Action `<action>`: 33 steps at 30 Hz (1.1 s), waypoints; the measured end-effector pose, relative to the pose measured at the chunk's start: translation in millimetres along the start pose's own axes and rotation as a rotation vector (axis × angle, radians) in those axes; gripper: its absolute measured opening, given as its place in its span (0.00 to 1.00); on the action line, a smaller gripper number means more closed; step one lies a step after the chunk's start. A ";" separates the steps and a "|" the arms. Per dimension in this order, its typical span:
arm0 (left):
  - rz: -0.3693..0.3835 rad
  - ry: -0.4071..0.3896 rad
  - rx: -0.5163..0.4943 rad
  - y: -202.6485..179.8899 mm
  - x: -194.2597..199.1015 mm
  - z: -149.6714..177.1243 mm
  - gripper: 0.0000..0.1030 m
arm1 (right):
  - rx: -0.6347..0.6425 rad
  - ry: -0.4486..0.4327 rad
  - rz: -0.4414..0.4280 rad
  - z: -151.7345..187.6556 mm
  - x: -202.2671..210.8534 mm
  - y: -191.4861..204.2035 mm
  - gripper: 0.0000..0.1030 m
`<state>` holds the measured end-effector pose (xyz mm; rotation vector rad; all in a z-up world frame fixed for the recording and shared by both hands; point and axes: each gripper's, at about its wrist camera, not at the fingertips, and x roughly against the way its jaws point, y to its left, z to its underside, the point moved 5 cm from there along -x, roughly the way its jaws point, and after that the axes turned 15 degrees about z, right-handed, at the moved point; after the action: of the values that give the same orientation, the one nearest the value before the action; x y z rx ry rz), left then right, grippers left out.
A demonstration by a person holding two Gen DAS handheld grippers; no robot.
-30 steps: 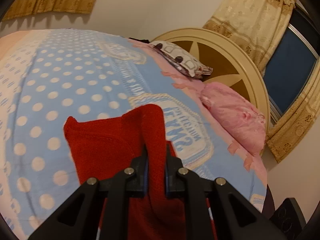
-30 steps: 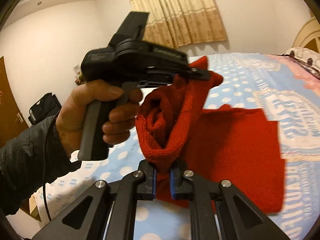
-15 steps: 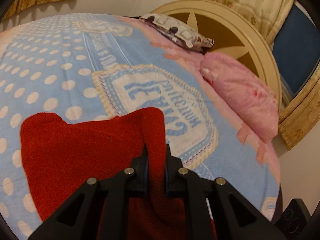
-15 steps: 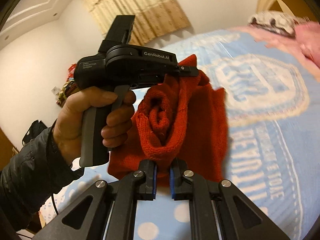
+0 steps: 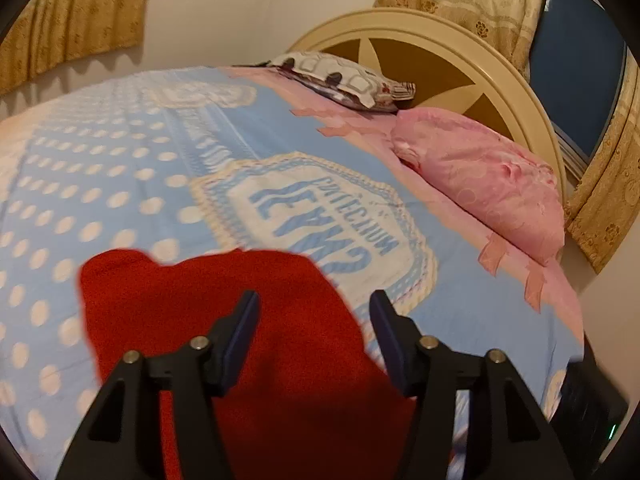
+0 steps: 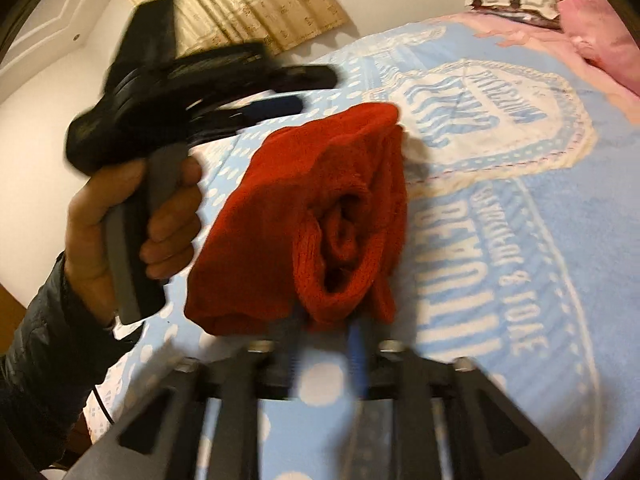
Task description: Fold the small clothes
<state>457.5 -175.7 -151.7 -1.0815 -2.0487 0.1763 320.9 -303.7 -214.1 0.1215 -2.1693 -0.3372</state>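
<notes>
Both jaws opening: left gripper [image 5: 314, 312] and right gripper [image 6: 324, 340] just releasing folded red knit garment [image 6: 320, 216] onto bed [image 6: 540, 240]; fold laid.

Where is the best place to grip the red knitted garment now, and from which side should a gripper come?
Probably the red knitted garment by its thick ribbed edge nearest the right gripper, coming low from that side. That edge stands up in a bunched roll; elsewhere the garment lies flat on the bedspread.
</notes>
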 end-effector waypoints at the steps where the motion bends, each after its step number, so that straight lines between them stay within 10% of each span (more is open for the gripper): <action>1: -0.018 -0.013 0.001 3.9 9.0 6.2 0.61 | -0.003 -0.007 0.015 0.8 3.7 -3.8 0.67; 13: -0.240 0.008 0.028 39.5 40.1 88.1 0.64 | 0.144 -0.129 -0.143 -46.1 18.6 59.2 0.71; 19: -0.224 -0.006 0.056 41.7 37.6 111.4 0.74 | 0.123 0.056 0.013 -50.2 -48.5 37.5 0.71; 33: -0.204 -0.063 0.114 50.2 42.2 122.6 0.86 | 0.371 -0.055 0.214 -90.5 -54.7 70.6 0.71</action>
<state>389.8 -84.9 -232.4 -0.8014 -2.1623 0.2226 428.9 -242.2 -187.1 0.0871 -2.2537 0.1884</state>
